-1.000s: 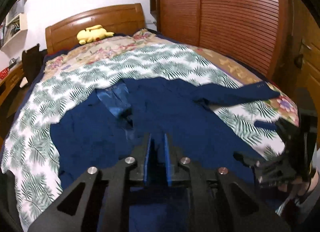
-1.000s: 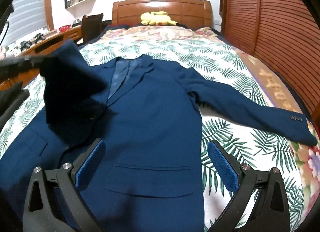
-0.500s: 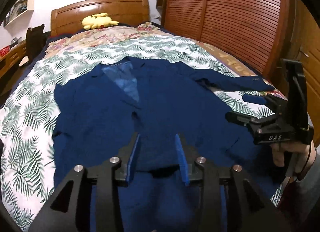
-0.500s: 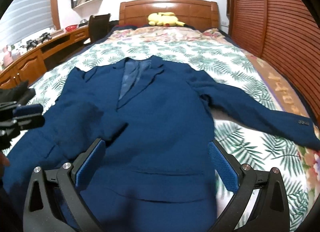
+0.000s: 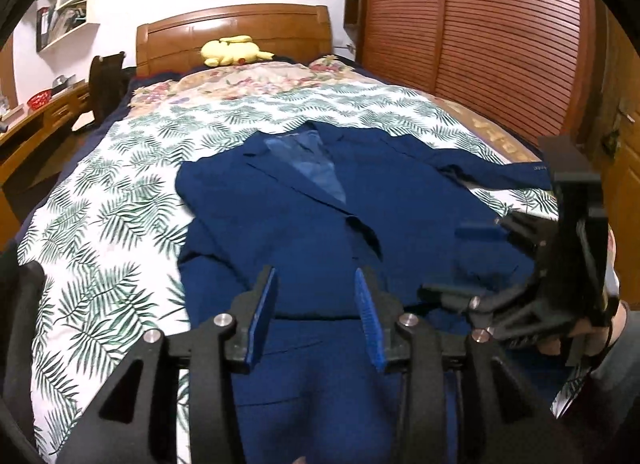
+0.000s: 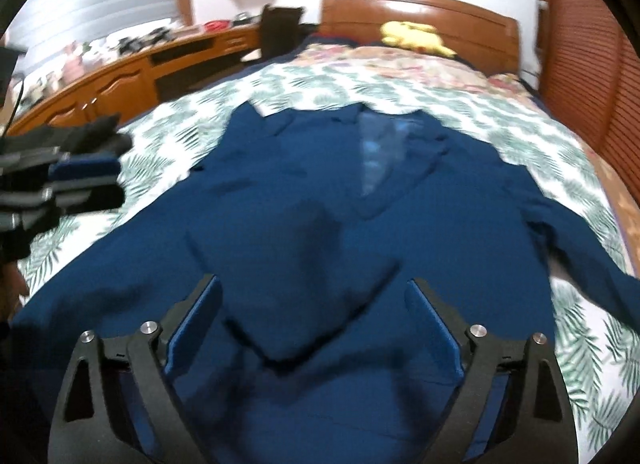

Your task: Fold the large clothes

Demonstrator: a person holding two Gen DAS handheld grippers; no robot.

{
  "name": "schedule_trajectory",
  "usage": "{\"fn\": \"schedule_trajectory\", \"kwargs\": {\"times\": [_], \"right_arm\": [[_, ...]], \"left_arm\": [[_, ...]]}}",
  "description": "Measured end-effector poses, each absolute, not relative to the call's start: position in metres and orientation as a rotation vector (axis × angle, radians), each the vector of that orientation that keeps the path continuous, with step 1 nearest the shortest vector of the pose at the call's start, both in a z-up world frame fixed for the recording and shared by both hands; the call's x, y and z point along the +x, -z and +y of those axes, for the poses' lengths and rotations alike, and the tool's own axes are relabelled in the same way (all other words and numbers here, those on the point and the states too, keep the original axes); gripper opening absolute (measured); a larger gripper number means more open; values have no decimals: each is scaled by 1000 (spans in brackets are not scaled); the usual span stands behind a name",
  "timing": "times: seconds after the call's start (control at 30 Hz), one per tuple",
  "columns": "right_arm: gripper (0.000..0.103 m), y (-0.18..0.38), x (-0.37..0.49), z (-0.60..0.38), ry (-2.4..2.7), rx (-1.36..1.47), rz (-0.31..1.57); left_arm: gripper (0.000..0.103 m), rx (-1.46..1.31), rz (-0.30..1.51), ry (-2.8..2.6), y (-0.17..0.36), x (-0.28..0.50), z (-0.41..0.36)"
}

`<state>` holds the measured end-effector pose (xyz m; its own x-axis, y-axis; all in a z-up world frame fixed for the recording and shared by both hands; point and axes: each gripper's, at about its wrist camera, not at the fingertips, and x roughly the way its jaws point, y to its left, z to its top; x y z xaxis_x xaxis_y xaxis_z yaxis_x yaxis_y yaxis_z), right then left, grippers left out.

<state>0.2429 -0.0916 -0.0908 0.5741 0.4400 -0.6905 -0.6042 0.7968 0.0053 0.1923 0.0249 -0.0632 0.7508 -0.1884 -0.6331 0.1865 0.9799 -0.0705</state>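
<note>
A navy blue suit jacket [image 5: 320, 223] lies face up on the bed, collar toward the headboard. Its left sleeve is folded across the chest [image 6: 304, 264]; its right sleeve [image 5: 492, 169] stretches out toward the wardrobe. My left gripper [image 5: 316, 304] hovers over the jacket's lower front, open and empty. It also shows in the right wrist view [image 6: 80, 179] at the left edge. My right gripper [image 6: 312, 324] is wide open and empty above the folded sleeve. It also shows in the left wrist view [image 5: 476, 260] at the right.
The bed has a palm-leaf cover [image 5: 112, 232] and a wooden headboard [image 5: 236, 35] with a yellow plush toy [image 5: 232, 49]. A slatted wooden wardrobe [image 5: 480, 31] stands on the right. A wooden desk [image 6: 120, 75] and a dark chair [image 6: 280, 31] stand on the left.
My left gripper let go of the left sleeve, which now lies folded over the chest, and opened. The right gripper's view swung to the left over the jacket.
</note>
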Motion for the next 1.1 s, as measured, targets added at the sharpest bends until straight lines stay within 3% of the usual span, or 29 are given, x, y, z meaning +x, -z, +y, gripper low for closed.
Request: {"fn": "schedule_trajectory", "kwargs": {"times": [0.13,0.23,0.4,0.47,0.87,1.1], "right_arm": [[86,105,239,-68,-659,-293,768],[72,116,241,-63,-658,-326,799],[23,118,248,-72,-627,-303,807],[10,114,249,-79,-606,-289,792],[7,52,228,-152,-535,-95,569],[7,54,214,-170,-523,-105,583]], "left_arm": [[39,-11,687,180,63,191,38],[40,-20,688,168,64,191,46],[40,-25,690,164,65,192,49],[40,-25,691,165,66,191,48],[41,-13,697,173,69,198,36],[41,-4,694,181,71,203,25]]}}
